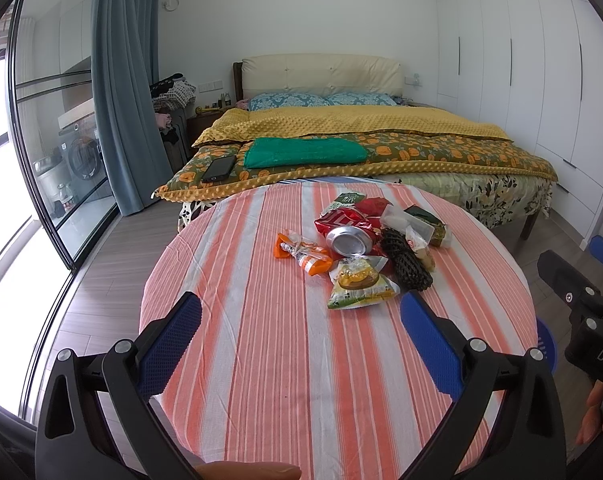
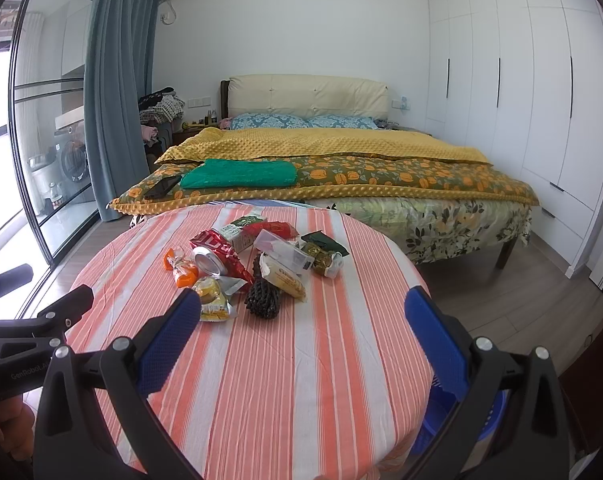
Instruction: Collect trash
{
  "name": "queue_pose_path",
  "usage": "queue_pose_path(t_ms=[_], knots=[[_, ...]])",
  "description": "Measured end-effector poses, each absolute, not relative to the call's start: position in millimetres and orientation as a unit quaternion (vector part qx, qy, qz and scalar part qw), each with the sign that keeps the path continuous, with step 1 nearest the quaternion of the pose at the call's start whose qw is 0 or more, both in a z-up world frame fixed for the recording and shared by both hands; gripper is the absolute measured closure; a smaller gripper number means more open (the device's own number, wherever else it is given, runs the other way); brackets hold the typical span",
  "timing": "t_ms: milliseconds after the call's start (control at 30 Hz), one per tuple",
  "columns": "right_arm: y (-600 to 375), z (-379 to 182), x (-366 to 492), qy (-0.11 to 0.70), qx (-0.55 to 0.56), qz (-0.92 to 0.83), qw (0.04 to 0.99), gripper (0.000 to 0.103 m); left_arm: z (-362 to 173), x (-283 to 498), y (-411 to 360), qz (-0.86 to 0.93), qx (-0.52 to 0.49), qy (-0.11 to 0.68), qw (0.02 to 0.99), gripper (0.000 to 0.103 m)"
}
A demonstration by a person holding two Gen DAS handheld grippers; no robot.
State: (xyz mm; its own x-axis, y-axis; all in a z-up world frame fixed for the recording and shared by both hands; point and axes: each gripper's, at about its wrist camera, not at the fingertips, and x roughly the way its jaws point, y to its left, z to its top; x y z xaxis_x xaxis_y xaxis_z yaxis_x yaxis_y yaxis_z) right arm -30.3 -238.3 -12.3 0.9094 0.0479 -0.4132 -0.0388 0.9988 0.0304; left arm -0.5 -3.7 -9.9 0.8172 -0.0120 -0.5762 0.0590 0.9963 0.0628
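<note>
A pile of trash lies on the far half of a round table [image 1: 285, 380] with an orange-striped cloth. It holds a crushed red can [image 1: 347, 238], an orange wrapper [image 1: 301, 254], a yellow-green snack packet [image 1: 359, 286], a black foam net [image 1: 405, 266] and a clear plastic box [image 1: 407, 222]. My left gripper [image 1: 301, 306] hovers open over the near cloth, short of the pile. In the right wrist view the can [image 2: 213, 258], the net [image 2: 263, 298] and the packet [image 2: 213, 302] lie just ahead of my right gripper [image 2: 303, 300], which is open and empty.
A blue plastic basket [image 2: 461, 420] stands on the floor beside the table's near right edge. A bed [image 1: 341, 128] behind the table carries a folded green bag [image 1: 305, 152] and a phone [image 1: 219, 168]. White wardrobes line the right wall; glass doors and a curtain stand at the left.
</note>
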Motion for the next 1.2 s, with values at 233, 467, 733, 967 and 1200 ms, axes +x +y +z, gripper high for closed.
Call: queue_pose_path(t_ms=[233, 467, 733, 967, 1200], knots=[[-238.4, -12.2, -30.4, 0.212, 0.011, 0.022, 0.977, 0.005, -9.7, -0.5, -3.7, -0.019, 0.038, 0.302, 0.952, 0.004], [-238.6, -12.6, -30.3, 0.212, 0.011, 0.023, 0.977, 0.005, -9.7, -0.5, -3.7, -0.019, 0.038, 0.302, 0.952, 0.004], [-238.8, -13.0, -30.1, 0.212, 0.012, 0.023, 0.977, 0.005, -11.5, -0.5, -4.1, -0.02, 0.038, 0.302, 0.952, 0.004], [-238.9, -12.9, -30.2, 0.212, 0.012, 0.022, 0.977, 0.005, -11.4, -0.6, -4.2, -0.02, 0.038, 0.302, 0.952, 0.004], [-239.1, -12.5, -30.4, 0.212, 0.012, 0.022, 0.977, 0.005, -11.5, -0.5, -4.1, -0.02, 0.038, 0.302, 0.952, 0.004]])
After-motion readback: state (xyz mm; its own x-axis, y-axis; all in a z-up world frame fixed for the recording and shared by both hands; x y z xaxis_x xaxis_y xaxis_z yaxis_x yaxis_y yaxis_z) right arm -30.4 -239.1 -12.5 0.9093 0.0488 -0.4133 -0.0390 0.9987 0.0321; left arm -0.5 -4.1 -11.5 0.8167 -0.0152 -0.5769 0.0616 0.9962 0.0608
